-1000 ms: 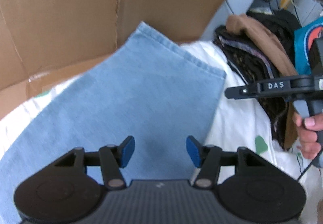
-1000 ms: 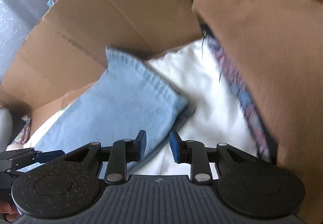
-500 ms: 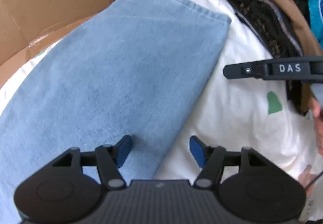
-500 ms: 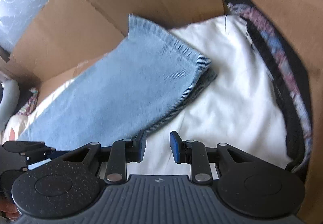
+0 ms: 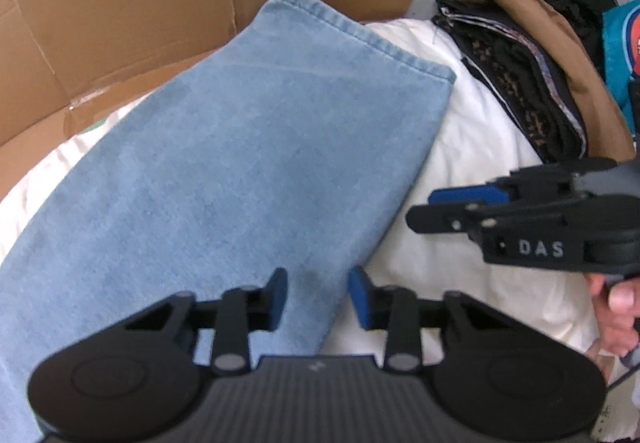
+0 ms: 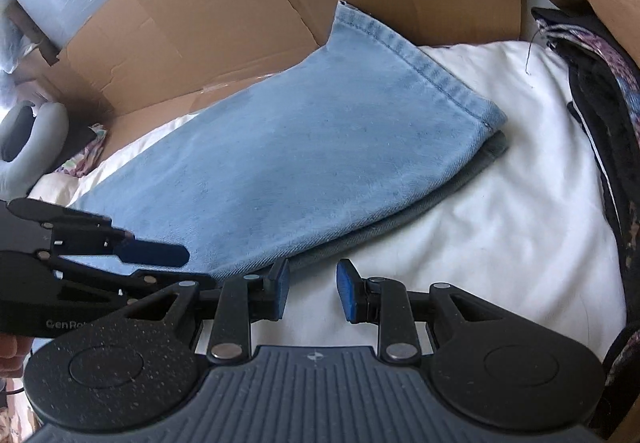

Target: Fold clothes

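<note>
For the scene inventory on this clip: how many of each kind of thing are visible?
Denim garment: 1
Pile of other folded clothes: 1
Cardboard box: 1
White bedding: 1
Claws, left claw and right claw: 2
Total: 6

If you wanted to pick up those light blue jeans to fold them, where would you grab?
I would take the jeans by the long side edge nearest the cameras, coming from the bare white bedding beside it. There the two stacked legs end in an exposed lip, so one finger could probably slip under both layers. The far hem lies against the cardboard box, leaving less room.
</note>
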`<action>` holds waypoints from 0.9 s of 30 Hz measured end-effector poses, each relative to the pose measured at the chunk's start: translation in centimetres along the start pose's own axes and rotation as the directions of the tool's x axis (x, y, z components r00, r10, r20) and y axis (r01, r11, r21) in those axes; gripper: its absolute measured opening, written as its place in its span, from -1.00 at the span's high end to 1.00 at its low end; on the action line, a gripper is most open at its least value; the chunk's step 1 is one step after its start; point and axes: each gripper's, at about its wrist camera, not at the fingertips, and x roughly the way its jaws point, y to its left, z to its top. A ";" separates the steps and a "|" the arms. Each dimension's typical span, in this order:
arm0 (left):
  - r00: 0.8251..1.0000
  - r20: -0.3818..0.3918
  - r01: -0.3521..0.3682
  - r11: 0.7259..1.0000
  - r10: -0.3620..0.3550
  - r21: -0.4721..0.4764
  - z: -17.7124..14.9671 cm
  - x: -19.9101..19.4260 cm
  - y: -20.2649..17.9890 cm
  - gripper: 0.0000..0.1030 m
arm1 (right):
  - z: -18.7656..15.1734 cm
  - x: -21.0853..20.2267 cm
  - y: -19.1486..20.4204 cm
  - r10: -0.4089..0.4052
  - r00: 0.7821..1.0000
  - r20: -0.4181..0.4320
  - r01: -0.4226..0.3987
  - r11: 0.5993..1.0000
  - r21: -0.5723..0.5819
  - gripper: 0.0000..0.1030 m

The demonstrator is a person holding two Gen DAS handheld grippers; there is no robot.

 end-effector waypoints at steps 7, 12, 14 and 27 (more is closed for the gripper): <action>1.000 -0.010 0.019 1.000 -0.019 0.011 -0.5 -0.3 0.2 0.76 | 0.5 0.7 1.4 0.049 0.999 -0.003 -0.049 0.998 -0.045 0.41; 0.999 -0.033 -0.002 0.998 0.004 0.059 -1.3 0.2 -0.8 0.57 | 0.3 1.0 1.8 0.049 0.999 -0.001 -0.049 0.998 -0.050 0.41; 0.999 -0.039 -0.018 0.996 0.022 0.092 -1.6 0.5 -1.1 0.56 | 0.4 1.0 1.8 0.050 0.999 -0.001 -0.050 0.998 -0.044 0.41; 1.000 -0.016 -0.014 1.000 0.014 -0.003 -0.8 -0.8 0.6 0.93 | -0.1 0.6 2.2 0.071 0.997 -0.015 -0.072 0.989 -0.130 0.41</action>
